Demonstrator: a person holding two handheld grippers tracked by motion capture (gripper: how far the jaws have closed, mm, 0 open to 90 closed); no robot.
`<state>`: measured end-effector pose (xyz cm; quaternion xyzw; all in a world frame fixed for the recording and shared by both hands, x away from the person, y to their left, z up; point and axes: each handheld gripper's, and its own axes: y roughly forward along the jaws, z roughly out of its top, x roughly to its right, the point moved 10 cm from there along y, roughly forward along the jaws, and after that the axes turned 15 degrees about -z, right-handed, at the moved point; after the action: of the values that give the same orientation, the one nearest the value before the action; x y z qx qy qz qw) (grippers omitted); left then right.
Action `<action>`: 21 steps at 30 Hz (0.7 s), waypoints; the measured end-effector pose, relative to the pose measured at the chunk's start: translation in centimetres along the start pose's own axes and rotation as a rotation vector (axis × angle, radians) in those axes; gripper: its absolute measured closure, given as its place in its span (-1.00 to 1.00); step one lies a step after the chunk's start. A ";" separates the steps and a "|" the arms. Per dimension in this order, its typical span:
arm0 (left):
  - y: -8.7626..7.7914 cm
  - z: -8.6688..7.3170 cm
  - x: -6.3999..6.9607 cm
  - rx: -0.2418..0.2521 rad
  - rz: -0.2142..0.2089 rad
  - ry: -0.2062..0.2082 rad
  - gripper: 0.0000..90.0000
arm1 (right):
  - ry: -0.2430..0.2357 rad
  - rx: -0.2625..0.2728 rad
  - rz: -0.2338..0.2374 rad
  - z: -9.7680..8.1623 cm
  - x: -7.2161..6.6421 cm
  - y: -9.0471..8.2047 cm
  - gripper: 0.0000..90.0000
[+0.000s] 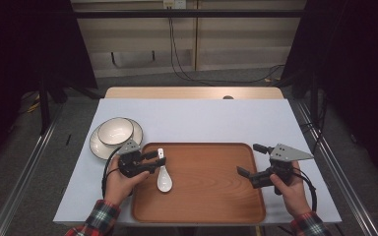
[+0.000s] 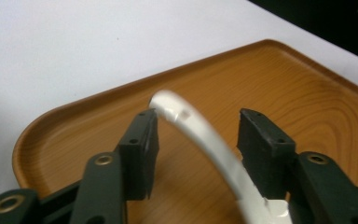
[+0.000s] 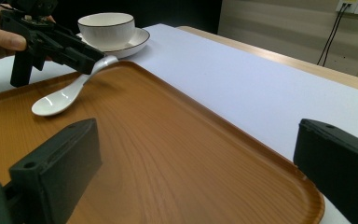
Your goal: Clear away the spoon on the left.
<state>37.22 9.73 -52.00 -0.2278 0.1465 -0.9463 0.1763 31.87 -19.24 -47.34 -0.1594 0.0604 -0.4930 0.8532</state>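
Resting on the left part of the wooden tray [image 1: 211,196], the white spoon [image 1: 164,181] has its bowl near and its handle pointing far. The left gripper [image 1: 158,158] has its jaws parted around that handle, one pad touching its tip, not clamped. The right gripper [image 1: 248,160], wide open, holds nothing above the tray's right edge. A bowl [image 1: 114,131] sits on a plate [image 1: 96,146] at far left.

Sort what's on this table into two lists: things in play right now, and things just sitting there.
In play: white ceramic spoon, wooden tray, left hand-held gripper open around the spoon's handle.
Sitting there: bowl on its saucer, right hand-held gripper, open and empty.
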 end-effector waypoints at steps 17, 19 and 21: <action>-1.2 1.7 0.6 0.062 -0.016 0.031 -0.14 | -0.002 0.004 -0.006 0.1 0.0 0.0 -1.00; -1.4 1.9 0.7 0.062 -0.020 0.043 -0.15 | 0.000 0.004 -0.005 0.1 0.0 0.0 -1.00; -1.6 2.2 0.8 0.074 -0.027 0.051 -0.19 | -0.001 0.003 -0.005 0.1 0.0 0.0 -1.00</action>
<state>37.22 10.37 -49.26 -0.1987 0.1126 -0.9589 0.1682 31.84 -19.21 -47.28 -0.1582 0.0589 -0.4950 0.8523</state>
